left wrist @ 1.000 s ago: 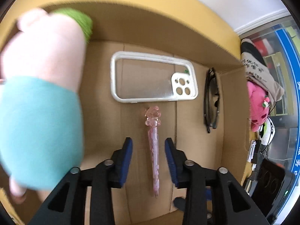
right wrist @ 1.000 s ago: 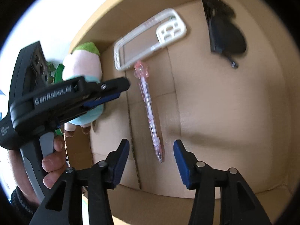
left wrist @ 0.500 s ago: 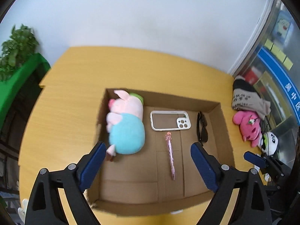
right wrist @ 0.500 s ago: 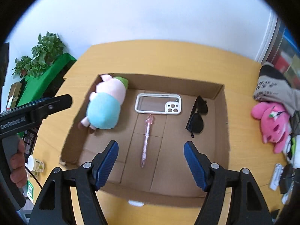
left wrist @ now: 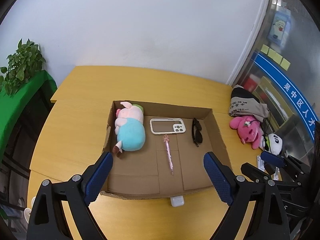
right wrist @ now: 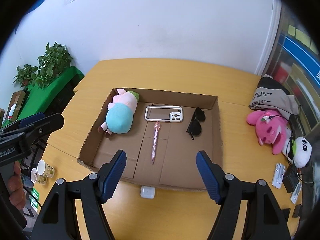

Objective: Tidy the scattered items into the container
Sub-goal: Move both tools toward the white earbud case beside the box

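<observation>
Cardboard box (left wrist: pixel 219 138) on tabletop (left wrist: pixel 76 124), contents left to right: plush pig (left wrist: pixel 130 129), phone case (left wrist: pixel 167 126) (pink pen (left wrist: pixel 168 154) just near of it), sunglasses (left wrist: pixel 196 133). Left gripper (left wrist: pixel 158 177) and right gripper (right wrist: pixel 161 173): jaws wide apart, having just opened, nothing between them.

White wall (left wrist: pixel 150 30), wooden table (left wrist: pixel 76 124), green-draped shelf (left wrist: pixel 18 100) with plants (right wrist: pixel 50 64).
</observation>
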